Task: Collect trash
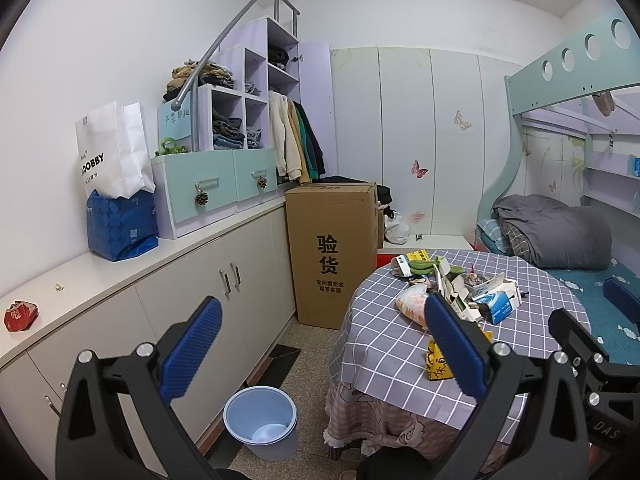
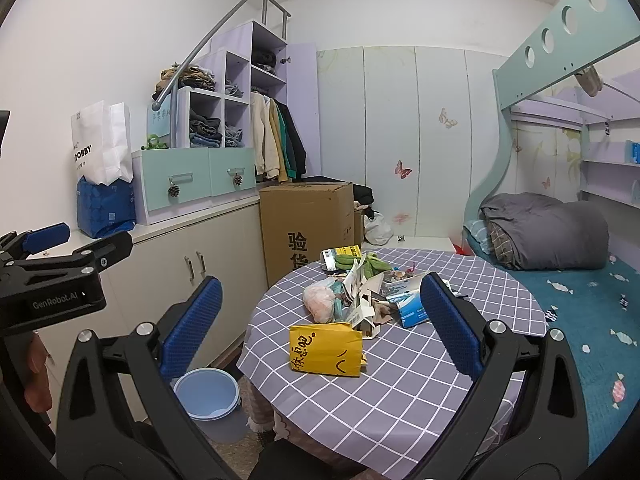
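right wrist view: right gripper (image 2: 320,320) gapes empty, yellow packet (image 2: 326,348) dead ahead, nearer than the wide-open left gripper (image 1: 320,344).

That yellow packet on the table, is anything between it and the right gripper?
Nothing visible. The yellow packet lies nearest on the checked tablecloth, ahead of the open right hand-held gripper; the other litter sits behind it.

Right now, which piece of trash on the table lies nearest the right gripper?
The yellow packet with black handwriting, lying alone at the near edge; the rest sits heaped farther back.
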Demonstrator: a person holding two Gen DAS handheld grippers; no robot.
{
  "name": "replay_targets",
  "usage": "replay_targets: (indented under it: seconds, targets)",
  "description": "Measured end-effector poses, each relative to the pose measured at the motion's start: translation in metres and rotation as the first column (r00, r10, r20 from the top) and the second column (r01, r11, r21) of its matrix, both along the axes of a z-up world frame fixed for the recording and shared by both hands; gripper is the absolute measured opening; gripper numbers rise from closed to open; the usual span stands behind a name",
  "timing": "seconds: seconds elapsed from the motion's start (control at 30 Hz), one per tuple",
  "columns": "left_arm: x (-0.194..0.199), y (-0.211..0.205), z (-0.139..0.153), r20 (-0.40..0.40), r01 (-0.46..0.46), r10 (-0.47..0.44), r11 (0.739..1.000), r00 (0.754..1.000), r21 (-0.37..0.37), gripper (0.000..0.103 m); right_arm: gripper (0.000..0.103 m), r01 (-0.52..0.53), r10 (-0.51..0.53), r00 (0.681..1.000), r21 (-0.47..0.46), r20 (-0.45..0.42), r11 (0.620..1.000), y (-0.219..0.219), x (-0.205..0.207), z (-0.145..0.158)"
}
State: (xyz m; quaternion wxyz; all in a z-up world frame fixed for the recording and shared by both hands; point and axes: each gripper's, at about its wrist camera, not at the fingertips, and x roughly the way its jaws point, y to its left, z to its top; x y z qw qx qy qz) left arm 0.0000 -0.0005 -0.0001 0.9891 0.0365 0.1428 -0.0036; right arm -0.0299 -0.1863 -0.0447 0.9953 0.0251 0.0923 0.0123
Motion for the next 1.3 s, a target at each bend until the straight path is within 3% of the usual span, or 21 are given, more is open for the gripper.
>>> replay_targets:
  seconds: [1.0, 1.3]
  targets:
    - [0.000, 0.002, 0.000, -0.005, 0.002, -0.002, 1.000, 1.000, 0.000, 0.099, 0.097, -0.011, 0.012, 1.000, 0.013, -0.015, 1.000, -0.002, 0.001, -0.001]
    - [0.000, 0.000, -0.012, -0.009, 0.003, -0.003, 1.000, 1.000, 0.001, 0.099, 0.097, -0.010, 0.010, 1.000, 0.018, -0.020, 1.000, -0.004, -0.001, -0.003]
